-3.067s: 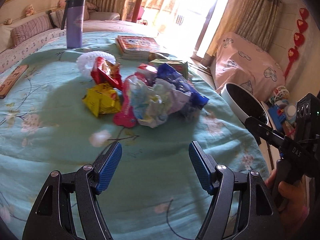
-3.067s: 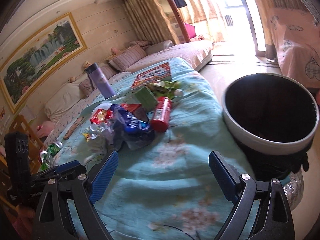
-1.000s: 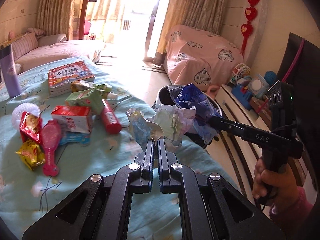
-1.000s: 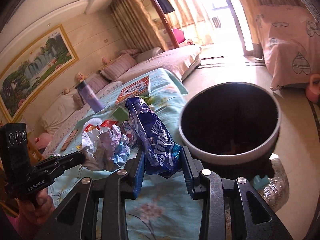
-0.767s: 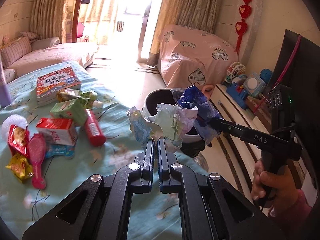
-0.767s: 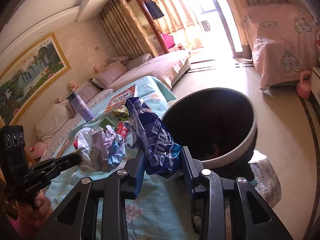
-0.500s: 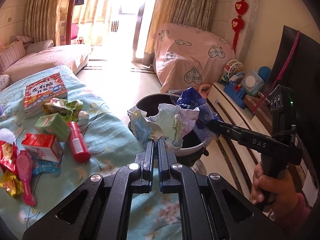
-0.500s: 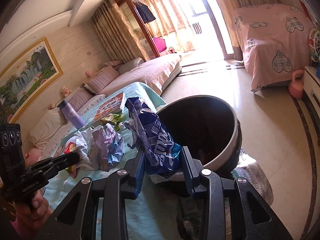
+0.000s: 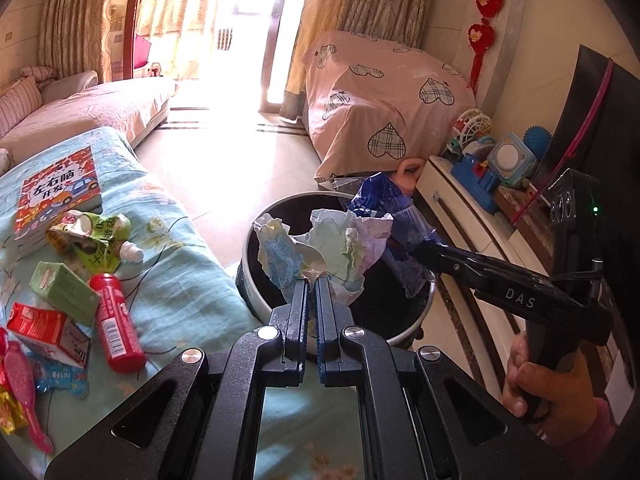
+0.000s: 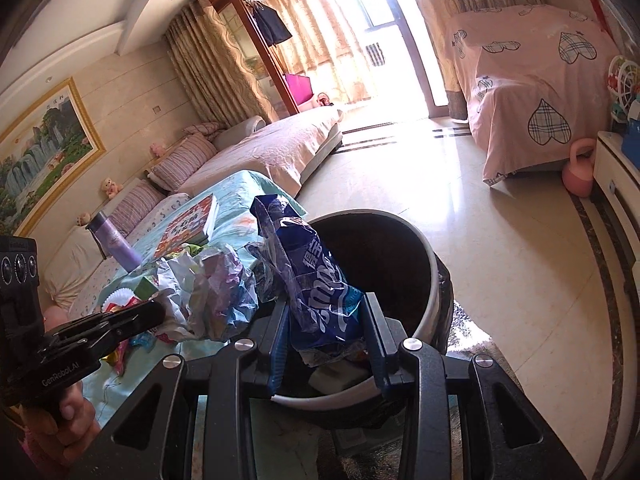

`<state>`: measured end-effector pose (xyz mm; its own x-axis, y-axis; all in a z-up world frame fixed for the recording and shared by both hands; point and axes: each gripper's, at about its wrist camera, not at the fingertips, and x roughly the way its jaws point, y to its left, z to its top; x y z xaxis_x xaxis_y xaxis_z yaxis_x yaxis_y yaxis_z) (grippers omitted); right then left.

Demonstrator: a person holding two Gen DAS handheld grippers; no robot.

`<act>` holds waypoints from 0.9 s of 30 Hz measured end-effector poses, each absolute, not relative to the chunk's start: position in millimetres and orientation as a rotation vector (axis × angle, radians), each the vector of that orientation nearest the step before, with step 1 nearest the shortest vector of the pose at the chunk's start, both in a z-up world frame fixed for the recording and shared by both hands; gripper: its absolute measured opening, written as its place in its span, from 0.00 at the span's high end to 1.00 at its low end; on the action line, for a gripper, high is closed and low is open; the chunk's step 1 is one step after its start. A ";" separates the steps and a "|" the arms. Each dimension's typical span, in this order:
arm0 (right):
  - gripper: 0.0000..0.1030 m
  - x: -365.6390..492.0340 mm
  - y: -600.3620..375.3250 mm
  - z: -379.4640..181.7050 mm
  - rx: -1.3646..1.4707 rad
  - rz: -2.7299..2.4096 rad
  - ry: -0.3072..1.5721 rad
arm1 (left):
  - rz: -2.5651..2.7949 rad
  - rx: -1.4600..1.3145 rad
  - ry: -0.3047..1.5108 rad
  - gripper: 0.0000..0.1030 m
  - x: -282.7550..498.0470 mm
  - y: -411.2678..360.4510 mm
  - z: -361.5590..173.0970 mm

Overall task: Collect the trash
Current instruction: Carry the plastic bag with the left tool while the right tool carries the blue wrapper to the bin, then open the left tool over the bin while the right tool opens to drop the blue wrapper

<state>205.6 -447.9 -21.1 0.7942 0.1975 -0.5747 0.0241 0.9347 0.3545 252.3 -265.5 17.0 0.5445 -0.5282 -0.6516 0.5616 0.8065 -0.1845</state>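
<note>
Over the trash bin [image 9: 260, 304]: left hand-held gripper [image 9: 311, 292] clamping crumpled paper [image 9: 332, 248], right hand-held gripper [image 10: 326, 320] pinching blue wrapper [image 10: 316, 280].

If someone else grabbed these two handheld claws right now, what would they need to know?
Left gripper: shut on the crumpled pastel paper wad, held over the round black white-rimmed trash bin.
Right gripper: shut on the blue crinkly snack bag, also above the bin.
Done: both pieces picked up and carried to the bin.
Left: release both. Then fetch what remains on the teal floral bedspread: red tube, green carton, red-and-white box, green pouch.
</note>
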 end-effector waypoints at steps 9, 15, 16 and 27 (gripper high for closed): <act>0.66 222.1 -457.2 -29.3 0.361 0.089 0.687 | -0.649 0.067 0.783 0.97 269.0 -282.6 8.3; 0.62 232.7 -458.6 -32.0 0.341 0.074 0.704 | -0.638 0.067 0.813 0.74 277.5 -287.9 1.7; 0.57 234.2 -459.1 -33.2 0.344 0.070 0.711 | -0.625 0.066 0.812 0.65 278.0 -286.8 1.1; 0.09 214.8 -444.1 -33.4 0.385 0.083 0.682 | -0.539 -0.004 0.794 0.32 244.9 -224.4 -4.2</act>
